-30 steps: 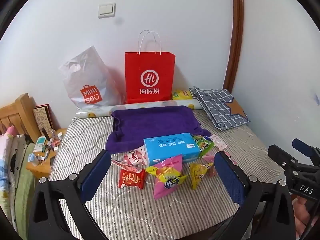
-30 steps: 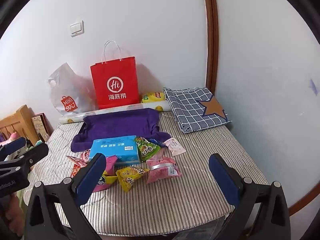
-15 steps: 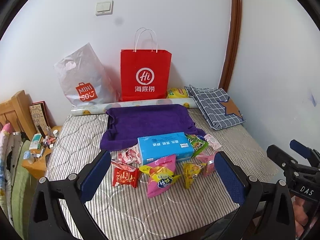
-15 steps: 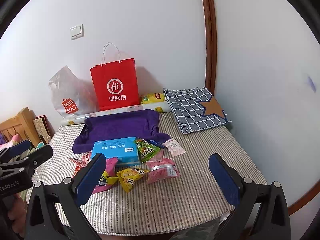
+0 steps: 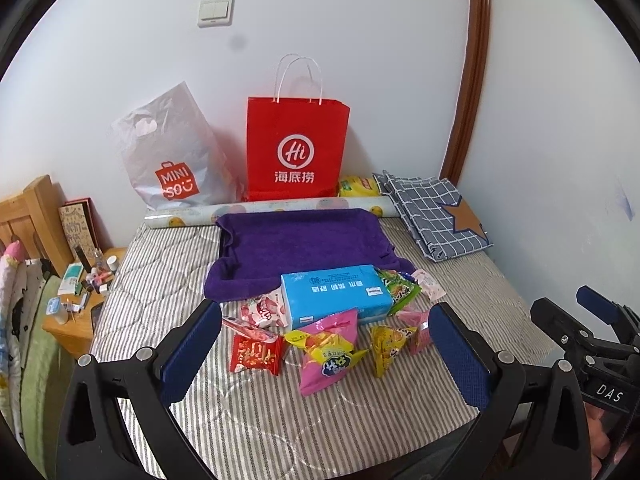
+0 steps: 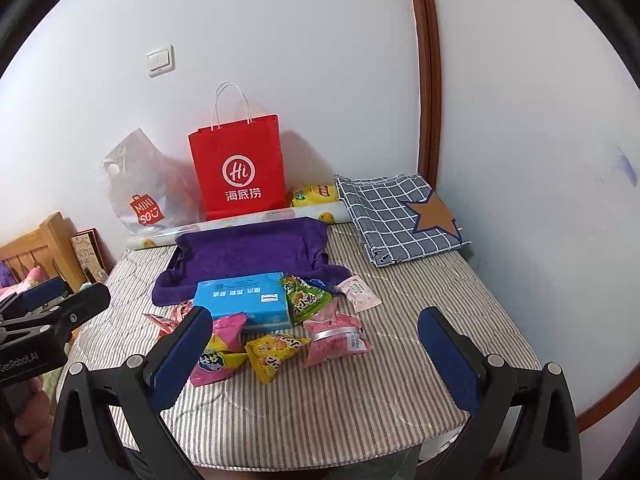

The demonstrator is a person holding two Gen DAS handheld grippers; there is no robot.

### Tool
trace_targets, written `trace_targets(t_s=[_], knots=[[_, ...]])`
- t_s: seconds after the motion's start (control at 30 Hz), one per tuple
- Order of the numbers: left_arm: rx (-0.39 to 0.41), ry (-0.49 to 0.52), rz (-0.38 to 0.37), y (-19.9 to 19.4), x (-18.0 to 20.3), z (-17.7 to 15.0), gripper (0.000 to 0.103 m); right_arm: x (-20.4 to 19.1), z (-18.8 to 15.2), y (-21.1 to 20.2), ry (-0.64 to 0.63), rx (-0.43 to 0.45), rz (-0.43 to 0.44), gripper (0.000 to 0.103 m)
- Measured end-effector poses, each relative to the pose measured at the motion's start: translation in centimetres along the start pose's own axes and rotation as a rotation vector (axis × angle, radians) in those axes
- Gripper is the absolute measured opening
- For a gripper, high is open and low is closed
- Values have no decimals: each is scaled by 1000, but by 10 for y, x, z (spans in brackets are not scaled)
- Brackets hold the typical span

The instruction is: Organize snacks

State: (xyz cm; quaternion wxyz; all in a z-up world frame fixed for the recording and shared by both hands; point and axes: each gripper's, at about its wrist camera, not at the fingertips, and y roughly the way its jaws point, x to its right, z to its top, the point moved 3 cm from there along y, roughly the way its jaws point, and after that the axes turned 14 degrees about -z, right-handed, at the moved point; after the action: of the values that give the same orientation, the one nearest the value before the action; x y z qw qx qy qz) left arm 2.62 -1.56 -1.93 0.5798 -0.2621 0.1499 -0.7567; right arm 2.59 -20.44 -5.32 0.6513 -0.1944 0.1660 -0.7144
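Note:
Several snack packets lie on the striped mattress (image 5: 256, 420) around a blue tissue box (image 5: 334, 294): a red packet (image 5: 256, 354), a pink packet (image 5: 326, 356), a yellow packet (image 5: 386, 346), a green packet (image 5: 398, 288). A purple cloth-covered tray (image 5: 300, 240) sits behind them. My left gripper (image 5: 326, 352) is open and empty, held above the near side of the snacks. My right gripper (image 6: 316, 344) is open and empty, above the near edge, with the yellow packet (image 6: 272, 354) and a pink packet (image 6: 338, 340) between its fingers in view.
A red paper bag (image 5: 296, 148), a grey MINISO bag (image 5: 172, 156) and a paper roll (image 5: 264, 210) stand by the back wall. A folded checked cloth (image 5: 436, 216) lies at the back right. A wooden nightstand (image 5: 76, 312) with small items is left of the mattress.
Both grippers have drifted slightly; the scene shifts a little in each view. Nothing on the mattress has moved and both grippers stay open.

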Motion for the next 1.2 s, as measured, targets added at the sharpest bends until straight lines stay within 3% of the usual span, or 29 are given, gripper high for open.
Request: trace_targets(t_s=[0.77, 1.2], knots=[[-36, 0, -11, 1, -9, -8, 102, -7, -11, 6, 7, -25, -2, 103], [-19, -13, -16, -4, -14, -6, 102, -20, -8, 5, -21, -16, 5, 103]])
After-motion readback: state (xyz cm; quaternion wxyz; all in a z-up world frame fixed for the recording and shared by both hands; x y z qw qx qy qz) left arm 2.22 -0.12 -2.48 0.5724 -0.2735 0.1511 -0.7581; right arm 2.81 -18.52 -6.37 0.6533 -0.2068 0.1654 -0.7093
